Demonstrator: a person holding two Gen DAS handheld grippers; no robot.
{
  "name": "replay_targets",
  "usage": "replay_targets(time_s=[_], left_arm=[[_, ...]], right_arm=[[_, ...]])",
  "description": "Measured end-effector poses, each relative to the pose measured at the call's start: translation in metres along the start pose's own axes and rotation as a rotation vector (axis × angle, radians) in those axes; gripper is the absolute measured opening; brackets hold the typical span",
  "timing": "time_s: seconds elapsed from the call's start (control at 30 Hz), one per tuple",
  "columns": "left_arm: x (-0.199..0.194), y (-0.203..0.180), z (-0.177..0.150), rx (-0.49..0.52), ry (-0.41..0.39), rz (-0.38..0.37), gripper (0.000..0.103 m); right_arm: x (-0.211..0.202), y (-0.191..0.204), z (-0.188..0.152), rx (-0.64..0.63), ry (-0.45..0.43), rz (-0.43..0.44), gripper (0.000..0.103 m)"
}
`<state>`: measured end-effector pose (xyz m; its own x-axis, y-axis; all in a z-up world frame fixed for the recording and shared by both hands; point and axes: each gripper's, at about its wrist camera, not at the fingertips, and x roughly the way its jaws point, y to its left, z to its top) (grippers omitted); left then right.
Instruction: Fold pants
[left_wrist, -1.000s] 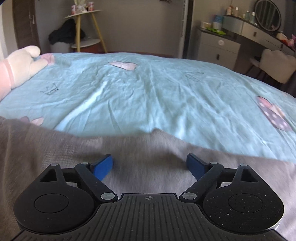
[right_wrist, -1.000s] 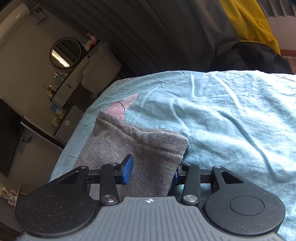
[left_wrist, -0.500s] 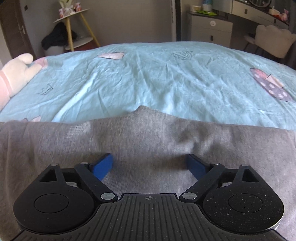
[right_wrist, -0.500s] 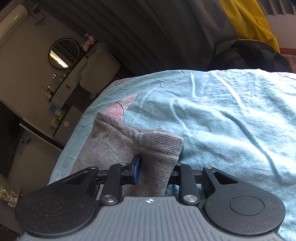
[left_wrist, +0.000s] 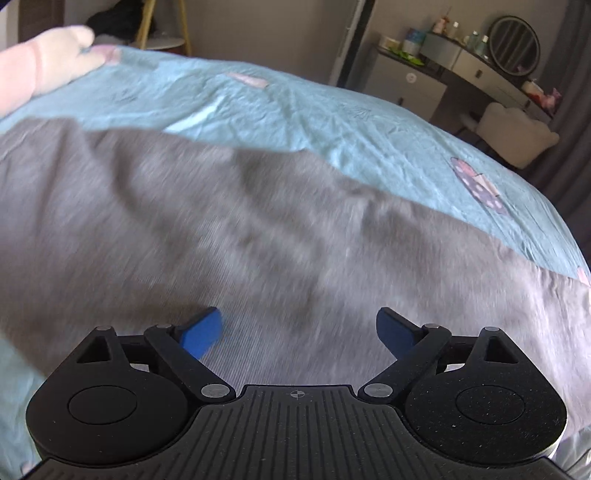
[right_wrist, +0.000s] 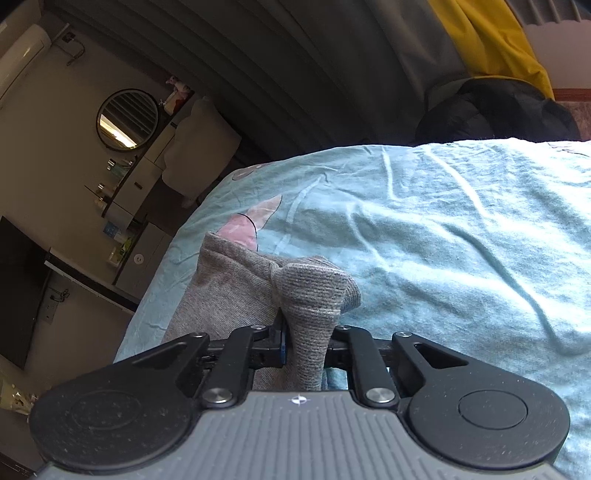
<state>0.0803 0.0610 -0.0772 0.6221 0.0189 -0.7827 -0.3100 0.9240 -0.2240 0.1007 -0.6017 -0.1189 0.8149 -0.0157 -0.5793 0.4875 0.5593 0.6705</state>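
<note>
The grey knit pants (left_wrist: 229, 221) lie spread across the light blue bed sheet (left_wrist: 332, 122) in the left wrist view, blurred by motion. My left gripper (left_wrist: 299, 332) is open, its blue pads wide apart just above the grey fabric, holding nothing. In the right wrist view, my right gripper (right_wrist: 306, 345) is shut on a bunched end of the pants (right_wrist: 310, 288), which puckers up between the jaws. The rest of that pants end (right_wrist: 225, 284) trails back to the left over the sheet (right_wrist: 461, 236).
A pink and white plush toy (left_wrist: 44, 62) lies at the bed's far left. A dresser with a round mirror (left_wrist: 513, 37) and a padded chair (left_wrist: 517, 133) stand beyond the bed's right edge. Dark clothing (right_wrist: 495, 110) and curtains are past the bed in the right wrist view.
My right gripper has closed on the pants end, bunching it. My left gripper has stayed open while moving over the pants, with more grey fabric now filling its view.
</note>
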Motion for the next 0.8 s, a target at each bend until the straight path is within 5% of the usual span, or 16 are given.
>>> replay_targets(time_s=[0.1, 0.37, 0.53, 0.8], left_arm=[[-0.002, -0.004, -0.007, 0.038, -0.022, 0.023, 0.096], [-0.007, -0.006, -0.011, 0.034, -0.051, -0.060, 0.096], [-0.013, 0.002, -0.011, -0.022, -0.072, -0.089, 0.096], [-0.015, 0.010, -0.011, -0.060, -0.061, -0.108, 0.096]], right_arm=[[-0.007, 0.024, -0.001, -0.071, -0.027, -0.026, 0.011], [-0.046, 0.166, -0.059, -0.621, -0.037, 0.093, 0.010], [-0.055, 0.222, -0.144, -0.930, 0.051, 0.186, 0.011], [-0.054, 0.237, -0.270, -1.158, 0.335, 0.250, 0.013]])
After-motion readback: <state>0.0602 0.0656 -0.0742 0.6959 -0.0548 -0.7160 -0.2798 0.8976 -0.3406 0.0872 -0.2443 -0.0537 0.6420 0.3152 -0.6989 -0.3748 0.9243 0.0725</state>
